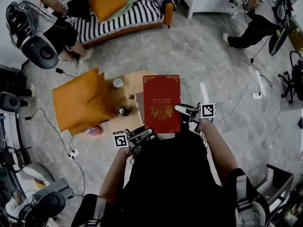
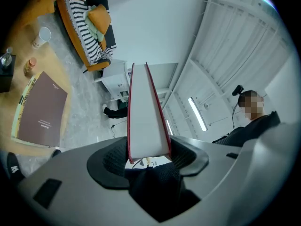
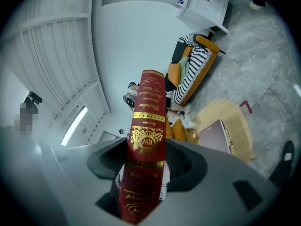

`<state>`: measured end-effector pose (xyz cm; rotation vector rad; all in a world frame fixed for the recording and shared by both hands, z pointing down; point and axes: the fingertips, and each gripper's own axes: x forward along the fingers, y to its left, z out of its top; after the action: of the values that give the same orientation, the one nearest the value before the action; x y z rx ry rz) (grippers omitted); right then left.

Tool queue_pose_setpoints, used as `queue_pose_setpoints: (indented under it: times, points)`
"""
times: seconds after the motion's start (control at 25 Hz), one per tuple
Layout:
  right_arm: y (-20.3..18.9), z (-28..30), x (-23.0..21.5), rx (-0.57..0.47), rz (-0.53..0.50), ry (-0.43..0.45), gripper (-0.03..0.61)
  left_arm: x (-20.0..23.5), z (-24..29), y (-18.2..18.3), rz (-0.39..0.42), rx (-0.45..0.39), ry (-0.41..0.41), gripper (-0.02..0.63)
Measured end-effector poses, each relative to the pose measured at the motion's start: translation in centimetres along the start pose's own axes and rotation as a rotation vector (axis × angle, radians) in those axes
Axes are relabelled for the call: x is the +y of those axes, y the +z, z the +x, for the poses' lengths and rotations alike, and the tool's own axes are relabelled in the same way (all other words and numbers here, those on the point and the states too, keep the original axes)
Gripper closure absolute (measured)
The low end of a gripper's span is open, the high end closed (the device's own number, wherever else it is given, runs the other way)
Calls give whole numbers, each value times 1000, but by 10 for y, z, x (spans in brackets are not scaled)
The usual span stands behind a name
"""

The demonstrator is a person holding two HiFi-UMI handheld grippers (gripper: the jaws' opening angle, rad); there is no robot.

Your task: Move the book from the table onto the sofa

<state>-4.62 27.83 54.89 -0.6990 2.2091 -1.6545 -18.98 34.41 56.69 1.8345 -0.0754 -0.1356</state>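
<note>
You hold the book [image 1: 162,103] flat above the desk [image 1: 131,83], the fingers of the left gripper [image 1: 142,135] and right gripper [image 1: 185,110] clamped on its long edges; the sofa [image 1: 128,18] lies far-left.

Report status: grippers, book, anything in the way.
Left gripper, right gripper shut on red book. Book clear of table. Orange cushion on sofa seat.
</note>
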Motion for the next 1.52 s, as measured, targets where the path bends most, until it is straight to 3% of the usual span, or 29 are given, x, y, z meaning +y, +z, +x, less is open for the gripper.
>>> queue_pose_setpoints:
  times: [0.6, 0.8, 1.28, 1.52]
  points:
    - [92, -82, -30, 115, 13, 97, 327, -1, 134, -1, 31, -119, 109, 356]
    - [110, -102, -33, 103, 17, 117, 327, -6, 161, -1, 31, -155, 121, 356]
    - [154, -141, -47, 35, 29, 132, 327, 1, 215, 14, 51, -91, 137, 356]
    - [171, -134, -58, 0, 49, 97, 327, 16, 223, 31, 1, -84, 114, 356]
